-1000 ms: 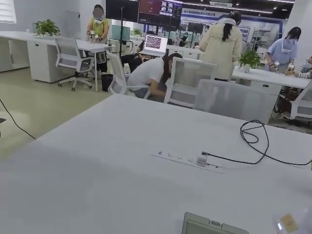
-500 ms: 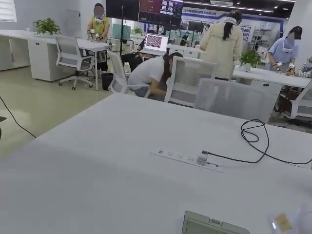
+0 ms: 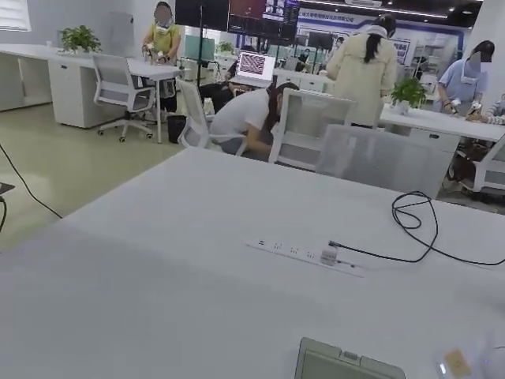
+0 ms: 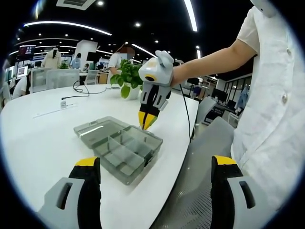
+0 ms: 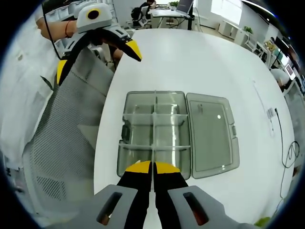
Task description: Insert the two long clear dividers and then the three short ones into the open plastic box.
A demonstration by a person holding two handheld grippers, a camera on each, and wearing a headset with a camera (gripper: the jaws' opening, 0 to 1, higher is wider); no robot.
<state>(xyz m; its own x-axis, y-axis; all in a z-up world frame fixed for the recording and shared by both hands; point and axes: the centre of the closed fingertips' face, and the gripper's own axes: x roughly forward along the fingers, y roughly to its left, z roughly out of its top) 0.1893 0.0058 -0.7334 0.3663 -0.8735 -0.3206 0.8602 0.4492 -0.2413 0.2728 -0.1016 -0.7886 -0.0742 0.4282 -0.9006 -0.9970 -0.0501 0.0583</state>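
On the white worktop, close to its near edge, the open plastic box is seen lying flat. Its lid is folded out beside the base, on the side away from the person. Clear dividers are seen standing upright inside the base, which is split by them into a grid of compartments. How many of them are long and how many short cannot be told.

The right tongs are closed, their yellow tips pressed together with nothing seen between them. They are pointed down at the rim of the box, but whether the rim is touched cannot be told.

The left tongs are spread wide and carry nothing. They are held near the worktop's edge by a grey mesh chair, apart from the box. From the left gripper view, the box is framed between the spread jaws, and a potted plant is seen behind it.

From the head view, a corner of the box is caught at the bottom edge. A white power strip is seen lying further out on the worktop, with a black cable plugged into it and looped off to the right.
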